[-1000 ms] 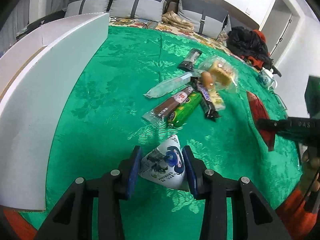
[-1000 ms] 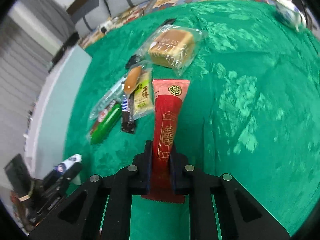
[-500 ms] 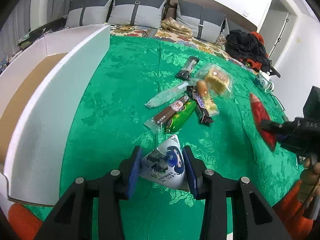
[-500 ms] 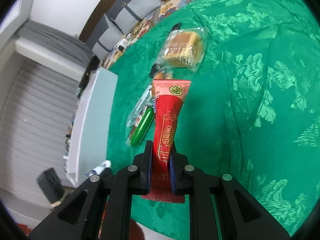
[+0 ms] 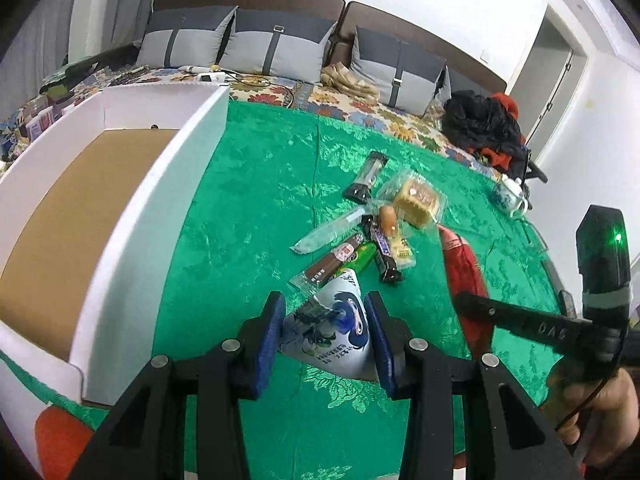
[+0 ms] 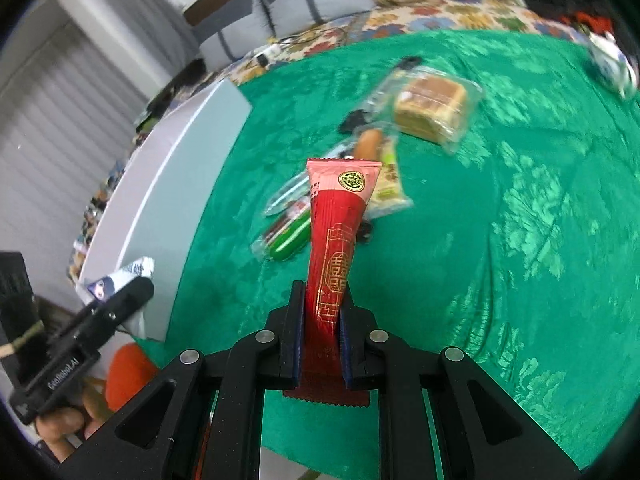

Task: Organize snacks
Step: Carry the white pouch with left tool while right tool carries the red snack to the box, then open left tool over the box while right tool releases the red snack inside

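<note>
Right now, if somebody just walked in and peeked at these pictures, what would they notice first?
Probably the long red snack packet with gold print, sticking up from the right gripper, whose jaws pinch its lower end. Next, the white and blue triangular snack pouch clamped in the left gripper. Behind them, a pile of wrapped snacks lies on the shiny green tablecloth, beside a big white cardboard box.

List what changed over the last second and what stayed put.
Both grippers rose off the green cloth and swung toward the white box, whose brown floor now shows. The left gripper still clamps the blue-and-white pouch; the right gripper still clamps the red packet. The snack pile lies unchanged.
</note>
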Available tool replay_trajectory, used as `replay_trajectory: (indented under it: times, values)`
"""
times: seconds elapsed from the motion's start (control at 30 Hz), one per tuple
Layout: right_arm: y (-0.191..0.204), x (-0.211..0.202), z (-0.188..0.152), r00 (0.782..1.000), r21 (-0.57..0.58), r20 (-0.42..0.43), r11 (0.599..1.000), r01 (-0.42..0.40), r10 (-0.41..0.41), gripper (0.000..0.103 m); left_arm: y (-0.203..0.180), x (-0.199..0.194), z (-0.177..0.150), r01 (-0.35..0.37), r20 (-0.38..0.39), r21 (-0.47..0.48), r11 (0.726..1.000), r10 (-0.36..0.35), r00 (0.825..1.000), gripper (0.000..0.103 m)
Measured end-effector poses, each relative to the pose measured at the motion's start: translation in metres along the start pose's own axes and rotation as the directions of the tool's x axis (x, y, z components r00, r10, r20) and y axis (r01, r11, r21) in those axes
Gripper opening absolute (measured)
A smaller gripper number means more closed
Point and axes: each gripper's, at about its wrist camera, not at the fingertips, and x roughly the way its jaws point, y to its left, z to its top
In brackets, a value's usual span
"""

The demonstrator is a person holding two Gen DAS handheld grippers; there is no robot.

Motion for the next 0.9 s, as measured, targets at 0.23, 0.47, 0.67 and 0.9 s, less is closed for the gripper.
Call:
replay_trajectory:
  times: [0.23, 0.47, 0.67, 0.9]
  values:
    - [0.030, -0.008, 0.005, 0.999, -0.066, 0.022, 0.997, -0.028, 0.029, 0.015, 0.015, -0.032, 0.013, 0.036, 0.043, -0.062, 0.997, -0.033, 0.998, 0.040]
    - [0.066, -0.016, 0.017, 0.997, -0.129, 0.032, 0.989, -0.072, 0.077, 0.015, 0.058, -0.081, 0.043, 0.005, 0.130, -0.131, 0.991, 0.013, 0.991, 0.040]
    - [0.128, -0.019, 0.045, 0.987, -0.222, 0.039, 0.964, -0.144, 0.157, 0.015, 0.133, -0.109, 0.060, -0.140, 0.161, -0.214, 0.967, 0.176, 0.971, 0.040]
    - [0.237, 0.007, 0.066, 0.964, -0.372, -0.001, 0.894, -0.248, 0.267, 0.015, 0.199, -0.099, 0.061, -0.308, 0.077, -0.218, 0.926, 0.331, 0.941, 0.040]
